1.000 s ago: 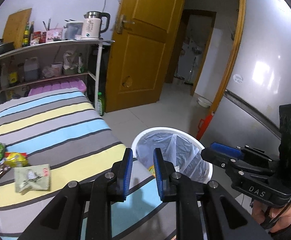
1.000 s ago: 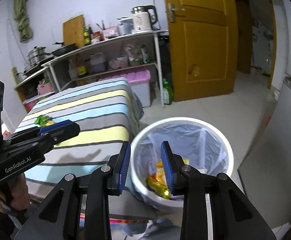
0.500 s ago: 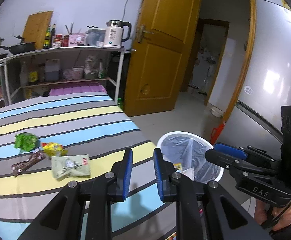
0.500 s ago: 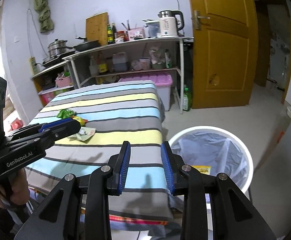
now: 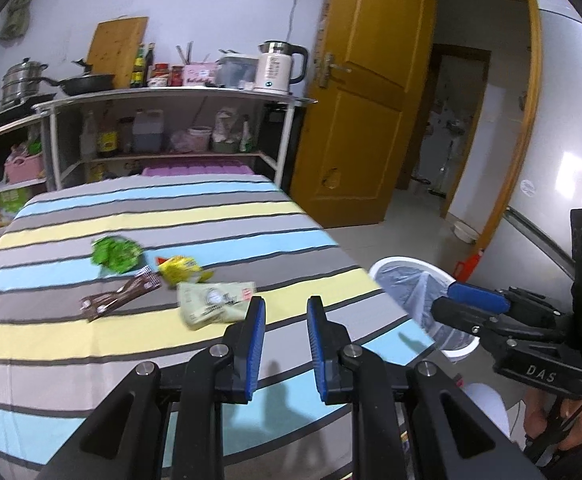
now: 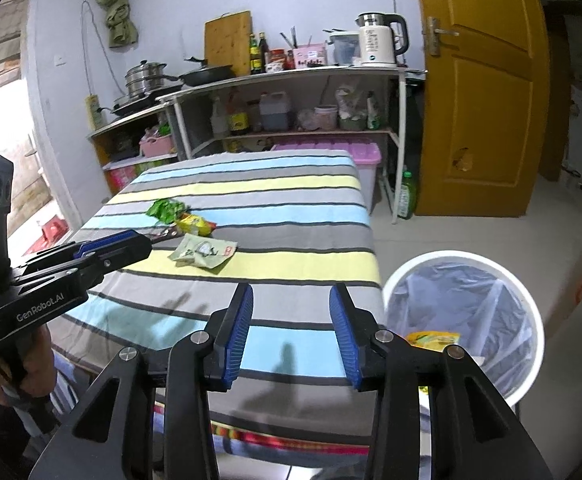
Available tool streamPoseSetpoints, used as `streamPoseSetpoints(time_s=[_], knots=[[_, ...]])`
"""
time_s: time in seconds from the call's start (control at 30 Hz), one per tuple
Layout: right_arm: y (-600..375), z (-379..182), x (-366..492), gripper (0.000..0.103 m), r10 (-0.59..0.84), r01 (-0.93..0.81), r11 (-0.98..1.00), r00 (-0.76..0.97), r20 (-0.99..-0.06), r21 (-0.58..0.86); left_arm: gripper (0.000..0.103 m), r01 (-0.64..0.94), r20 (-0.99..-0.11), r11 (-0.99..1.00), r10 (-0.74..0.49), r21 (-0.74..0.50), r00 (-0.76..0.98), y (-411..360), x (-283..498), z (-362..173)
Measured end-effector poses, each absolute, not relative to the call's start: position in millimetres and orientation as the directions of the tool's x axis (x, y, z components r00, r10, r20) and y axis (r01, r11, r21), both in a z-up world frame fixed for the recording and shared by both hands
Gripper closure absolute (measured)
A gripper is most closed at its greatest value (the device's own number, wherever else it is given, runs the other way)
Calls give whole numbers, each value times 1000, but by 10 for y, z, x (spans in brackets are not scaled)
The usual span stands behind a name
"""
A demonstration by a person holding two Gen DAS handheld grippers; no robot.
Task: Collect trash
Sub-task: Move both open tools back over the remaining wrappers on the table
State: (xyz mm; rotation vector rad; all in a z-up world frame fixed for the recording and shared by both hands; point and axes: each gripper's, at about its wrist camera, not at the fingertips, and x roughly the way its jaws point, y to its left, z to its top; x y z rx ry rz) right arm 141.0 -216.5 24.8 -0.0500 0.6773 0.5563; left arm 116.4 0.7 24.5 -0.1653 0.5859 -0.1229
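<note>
1. Swinging off the bin (image 6: 465, 320) at lower right of the right view, both grippers now face the striped table (image 5: 91, 344); a second ago the bin filled both views.
2. Right gripper (image 6: 291, 332): jaws have just been opening, spread wide, nothing between them.
3. Left gripper (image 5: 283, 344): jaws apart with a narrow gap, empty, unchanged.
4. Trash waits mid-table, left of centre in the left view: pale packet (image 5: 215, 304) nearest, yellow wrapper (image 5: 183, 270) just behind, brown sachet (image 5: 119, 298) and green wrapper (image 5: 115, 254) further left.
5. One yellow wrapper already lies in the bin, so this looks like the next pickup, probably the pale packet.
</note>
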Motion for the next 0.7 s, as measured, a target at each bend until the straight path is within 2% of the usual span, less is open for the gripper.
streamPoseSetpoints(time_s=[0.23, 0.7], knots=[[-1957, 173, 1423, 57, 507, -556, 821, 600, -619, 134, 82, -11, -560, 981, -101, -193, 822, 328, 1084, 129], [-1575, 69, 1475, 56, 547, -628, 768, 539, -641, 126, 82, -109, -587, 976, -22, -187, 810, 714, 1036, 5]])
